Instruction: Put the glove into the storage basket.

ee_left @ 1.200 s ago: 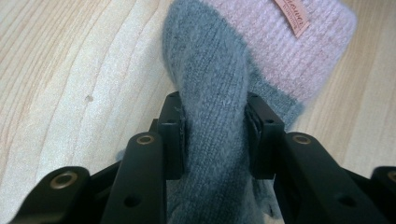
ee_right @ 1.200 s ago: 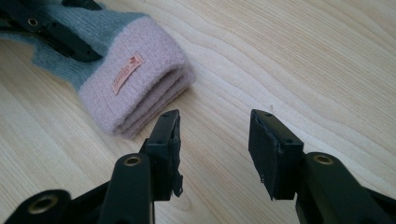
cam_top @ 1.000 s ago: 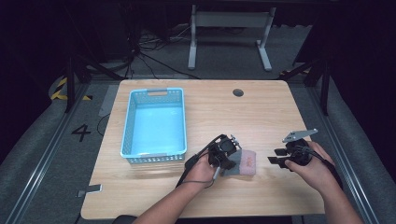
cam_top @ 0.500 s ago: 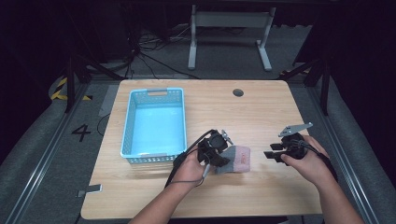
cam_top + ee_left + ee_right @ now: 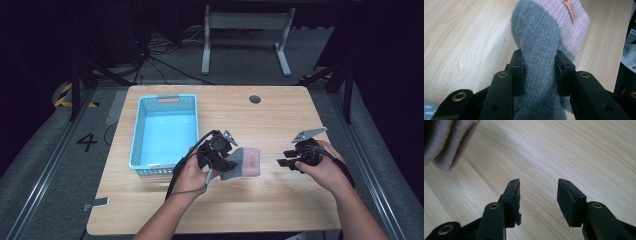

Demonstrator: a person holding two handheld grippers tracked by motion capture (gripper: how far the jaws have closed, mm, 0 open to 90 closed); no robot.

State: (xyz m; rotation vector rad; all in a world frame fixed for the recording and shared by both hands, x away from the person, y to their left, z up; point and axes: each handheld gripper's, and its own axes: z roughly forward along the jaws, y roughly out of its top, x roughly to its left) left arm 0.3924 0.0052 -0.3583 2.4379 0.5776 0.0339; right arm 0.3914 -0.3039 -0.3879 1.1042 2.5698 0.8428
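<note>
Nearest the front edge of the bench [image 5: 260, 210], the person's two forearms come in, each hand carrying a gripper. The left gripper [image 5: 223, 161] sits a little left of the bench's middle, close to the front edge, and its jaws are clamped on the grey end of a knitted sock [image 5: 245, 162]; in the left gripper view the pads [image 5: 518, 72] press into the grey wool from both sides, and the sock's [image 5: 544, 37] pink cuff with a small orange label hangs beyond them over the wood. In the high view the sock shows as a grey and pink piece just right of that gripper, above the bench. The right gripper [image 5: 286, 163] is toward the front right corner, well apart from the sock, with its jaws standing apart and nothing between them; the right gripper view shows bare wood grain between the pads [image 5: 568, 202]. Farther back, along the left edge, a light blue basket [image 5: 136, 135] stands with its near rim just beside the left hand. Near the far edge a small dark round hole [image 5: 255, 99] is set in the bench top.
</note>
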